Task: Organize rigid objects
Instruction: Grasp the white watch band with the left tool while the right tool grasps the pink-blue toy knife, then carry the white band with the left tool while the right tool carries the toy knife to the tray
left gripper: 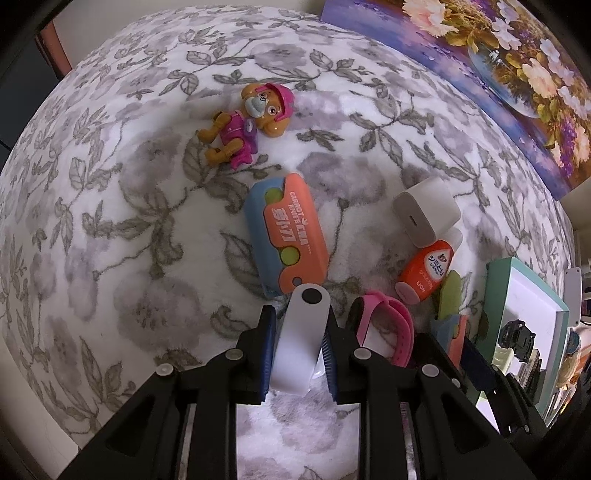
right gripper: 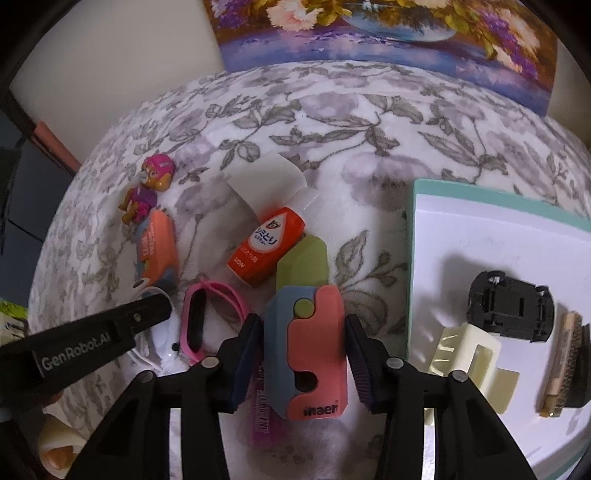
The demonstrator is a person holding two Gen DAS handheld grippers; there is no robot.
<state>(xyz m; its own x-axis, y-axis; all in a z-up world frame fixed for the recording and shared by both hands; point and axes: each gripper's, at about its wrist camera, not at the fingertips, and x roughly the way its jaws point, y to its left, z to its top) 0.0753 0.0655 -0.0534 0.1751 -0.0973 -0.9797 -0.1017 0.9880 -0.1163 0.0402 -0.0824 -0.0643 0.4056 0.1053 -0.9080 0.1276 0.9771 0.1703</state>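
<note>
While the left gripper point(left gripper: 300, 354) pinches a white strap-like piece point(left gripper: 301, 339) between its blue pads, it points down at a fleecy floral blanket point(left gripper: 110, 229) that covers the whole surface. Ahead of its tips lies an orange-and-blue carrot knife point(left gripper: 286, 232), and beyond that a toy pup point(left gripper: 247, 122) on its side. To its right sit a pink band point(left gripper: 388, 328), an orange bottle point(left gripper: 424, 269) and a white charger point(left gripper: 424, 210).

With no earlier view to compare, the right gripper point(right gripper: 304, 347) straddles a second pink-and-blue knife toy point(right gripper: 314, 354); whether its pads press on it I cannot tell. To its right a teal-rimmed tray point(right gripper: 417, 229) holds 1 black toy car point(right gripper: 509, 306) and 1 cream hair clip point(right gripper: 469, 362). A flower painting point(right gripper: 388, 33) leans against the pale wall point(right gripper: 110, 55) at the far edge.
</note>
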